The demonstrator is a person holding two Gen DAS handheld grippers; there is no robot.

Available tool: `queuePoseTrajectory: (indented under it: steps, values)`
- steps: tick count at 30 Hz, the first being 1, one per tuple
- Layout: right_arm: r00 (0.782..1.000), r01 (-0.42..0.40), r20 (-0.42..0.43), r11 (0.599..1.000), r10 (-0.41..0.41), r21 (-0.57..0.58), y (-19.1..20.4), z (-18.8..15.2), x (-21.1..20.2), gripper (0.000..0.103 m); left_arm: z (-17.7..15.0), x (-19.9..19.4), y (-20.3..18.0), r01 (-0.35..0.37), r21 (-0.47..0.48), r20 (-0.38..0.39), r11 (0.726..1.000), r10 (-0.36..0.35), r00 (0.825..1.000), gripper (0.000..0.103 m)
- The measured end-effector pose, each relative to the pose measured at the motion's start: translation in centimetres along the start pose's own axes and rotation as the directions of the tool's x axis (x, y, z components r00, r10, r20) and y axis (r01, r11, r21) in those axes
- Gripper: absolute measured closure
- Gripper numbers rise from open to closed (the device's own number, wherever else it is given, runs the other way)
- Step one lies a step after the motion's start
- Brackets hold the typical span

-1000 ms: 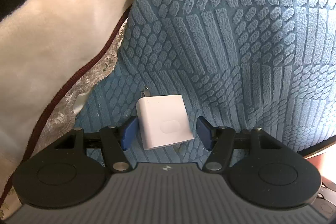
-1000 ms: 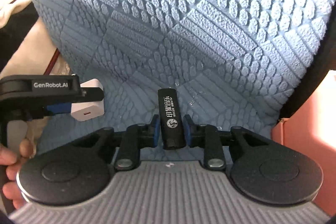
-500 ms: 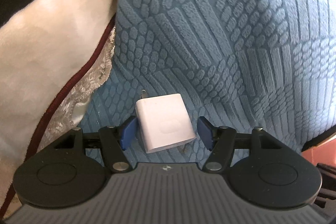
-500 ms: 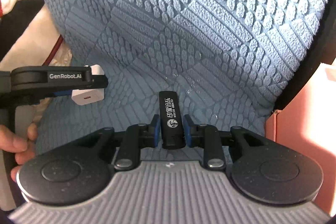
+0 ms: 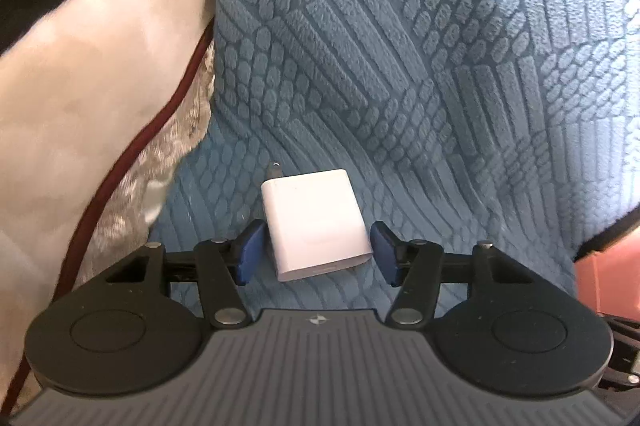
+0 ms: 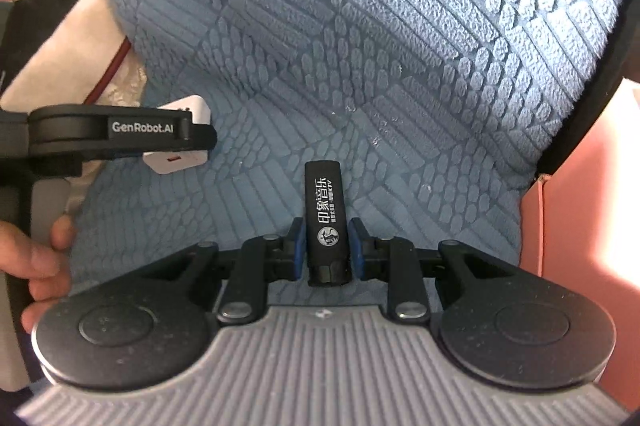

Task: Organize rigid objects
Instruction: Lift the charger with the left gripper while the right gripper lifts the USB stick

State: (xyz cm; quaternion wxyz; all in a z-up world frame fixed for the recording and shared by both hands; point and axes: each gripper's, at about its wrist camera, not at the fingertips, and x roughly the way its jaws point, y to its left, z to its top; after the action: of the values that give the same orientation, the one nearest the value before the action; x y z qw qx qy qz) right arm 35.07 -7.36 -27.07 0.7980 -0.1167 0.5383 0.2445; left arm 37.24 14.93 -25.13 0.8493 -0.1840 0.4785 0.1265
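A white plug charger (image 5: 316, 224) sits between the blue pads of my left gripper (image 5: 316, 252), held above a blue textured blanket (image 5: 420, 74); its metal prong points away from me. The right wrist view shows the charger (image 6: 178, 154) partly hidden behind the left gripper (image 6: 120, 132). My right gripper (image 6: 326, 246) is shut on a black lighter (image 6: 325, 222) with white print, held upright in the view, over the same blanket (image 6: 360, 26).
A cream cloth with dark red piping and lace trim (image 5: 100, 86) lies left of the blanket. A pink box (image 6: 580, 218) stands at the right, also at the left wrist view's right edge (image 5: 612, 278). A hand (image 6: 44, 266) grips the left tool.
Both grippers have moved over the blanket with their objects held; the pink box shows larger at the right, and the cream cloth has shifted in the left view.
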Motion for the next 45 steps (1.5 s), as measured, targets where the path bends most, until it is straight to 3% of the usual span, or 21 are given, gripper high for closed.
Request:
queuePoseTrajectory:
  steps: [10, 18, 26, 31, 37, 45]
  values:
    - [1.000, 0.010, 0.021, 1.000, -0.011, 0.016, 0.8, -1.8, -2.4, 0.076, -4.0, -5.6, 1.7, 0.103, 0.003, -0.024, 0.995, -0.102, 0.994, 0.042]
    - [1.000, 0.025, 0.015, 1.000, -0.025, 0.012, 0.9, -4.7, -4.6, 0.076, -8.5, -9.4, 0.7, 0.151, 0.027, -0.043, 0.988, -0.149, 0.988, 0.042]
    - [0.999, 0.047, 0.019, 0.999, -0.047, 0.013, 1.8, -7.9, -7.0, 0.076, -11.2, -11.7, 0.1, 0.167, 0.077, -0.045, 0.983, -0.164, 0.985, 0.043]
    - [0.998, 0.057, 0.019, 0.998, -0.057, -0.007, 2.8, -9.6, -8.3, 0.076, -13.8, -12.4, 0.9, 0.204, 0.009, -0.096, 0.979, -0.202, 0.975, 0.043]
    - [0.997, 0.071, 0.010, 0.997, -0.071, -0.002, 3.1, -12.6, -9.9, 0.076, -15.5, -14.1, 0.4, 0.198, 0.046, -0.089, 0.979, -0.194, 0.977, 0.043]
    - [0.997, 0.077, 0.003, 0.997, -0.077, 0.029, 4.0, -15.8, -12.0, 0.076, -18.5, -16.4, 1.0, 0.228, 0.029, -0.122, 0.973, -0.223, 0.967, 0.043]
